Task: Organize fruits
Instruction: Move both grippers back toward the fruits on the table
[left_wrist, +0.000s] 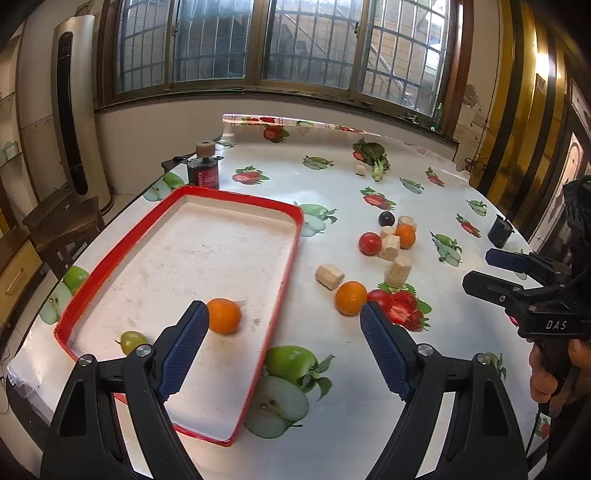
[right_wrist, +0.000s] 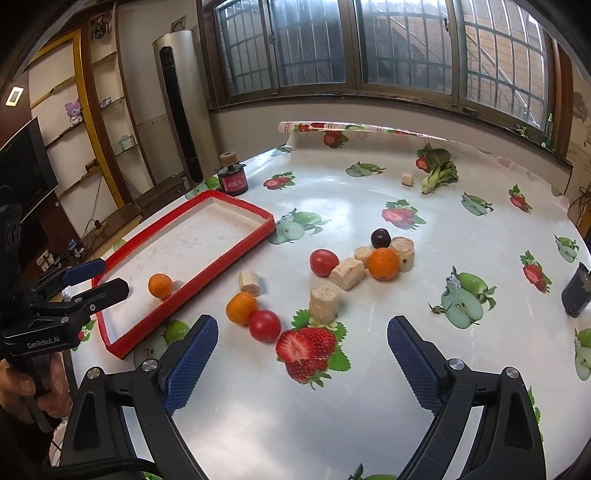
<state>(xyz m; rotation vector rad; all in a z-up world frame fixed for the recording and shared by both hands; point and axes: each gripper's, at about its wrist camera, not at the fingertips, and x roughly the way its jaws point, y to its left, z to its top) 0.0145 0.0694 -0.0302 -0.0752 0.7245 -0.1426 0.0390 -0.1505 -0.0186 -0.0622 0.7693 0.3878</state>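
Note:
A red-rimmed tray (left_wrist: 291, 243) (right_wrist: 236, 254) lies on the table's left. In it sit an orange (left_wrist: 223, 315) (right_wrist: 160, 285) and a green grape (left_wrist: 132, 341). My left gripper (left_wrist: 284, 325) is open and empty above the tray's near right edge. On the table lie an orange (left_wrist: 351, 297) (right_wrist: 242, 307) touching a red tomato (left_wrist: 380, 298) (right_wrist: 264, 325), another tomato (left_wrist: 369, 243) (right_wrist: 324, 262), another orange (left_wrist: 405, 235) (right_wrist: 383, 263) and a dark plum (left_wrist: 386, 219) (right_wrist: 380, 237). My right gripper (right_wrist: 301, 338) is open and empty, near the strawberry print.
Several beige cork-like cylinders (left_wrist: 329, 276) (right_wrist: 324, 303) lie among the fruit. A leafy green vegetable (left_wrist: 375, 157) (right_wrist: 437, 170) lies at the back. A dark red jar (left_wrist: 203, 173) (right_wrist: 232, 177) stands behind the tray. A dark cup (left_wrist: 500, 230) (right_wrist: 576, 295) stands at the right.

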